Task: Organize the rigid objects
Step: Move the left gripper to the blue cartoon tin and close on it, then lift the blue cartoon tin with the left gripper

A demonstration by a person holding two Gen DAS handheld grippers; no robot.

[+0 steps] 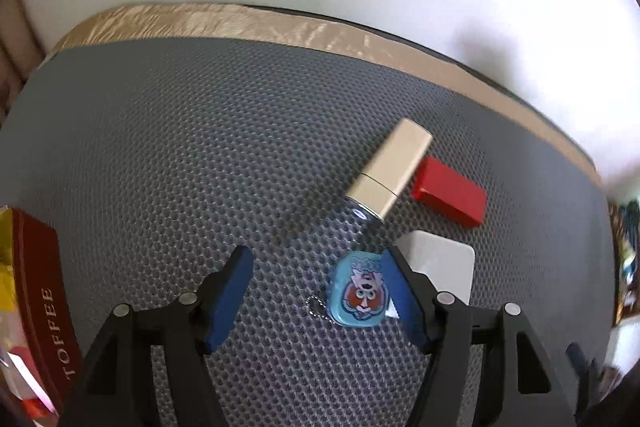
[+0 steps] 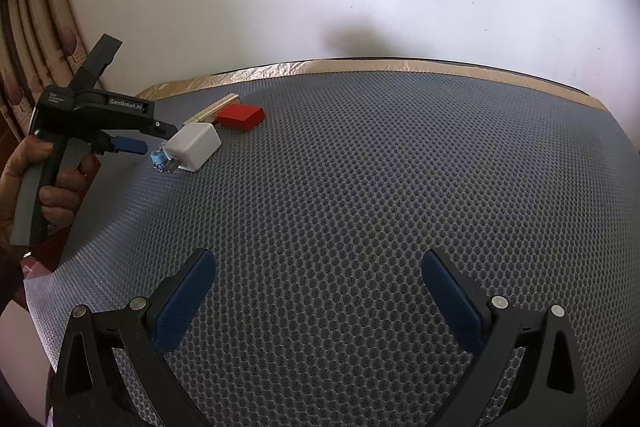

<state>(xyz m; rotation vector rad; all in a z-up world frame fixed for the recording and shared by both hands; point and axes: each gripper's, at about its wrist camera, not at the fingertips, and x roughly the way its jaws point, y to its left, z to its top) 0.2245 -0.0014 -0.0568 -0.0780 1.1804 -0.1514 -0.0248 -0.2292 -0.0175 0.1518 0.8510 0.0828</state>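
Observation:
A blue cartoon keychain [image 1: 359, 293] lies on the grey mesh mat [image 1: 200, 155], between my left gripper's fingers and close to the right one. A white charger cube [image 1: 440, 267] sits just right of it, partly behind the right finger. A gold tube [image 1: 390, 169] and a red block [image 1: 450, 191] lie farther out. My left gripper [image 1: 316, 291] is open and holds nothing. In the right wrist view the same group shows far left: the charger [image 2: 193, 146], keychain [image 2: 159, 158], red block [image 2: 241, 117], gold tube [image 2: 216, 109] and left gripper [image 2: 136, 141]. My right gripper [image 2: 318, 297] is open and empty over bare mat.
A dark red box marked TOFFEE [image 1: 44, 303] stands at the mat's left edge. A tan taped strip [image 1: 256, 23] borders the mat's far side, with a white wall behind. Clutter shows off the mat at the right [image 1: 624, 267].

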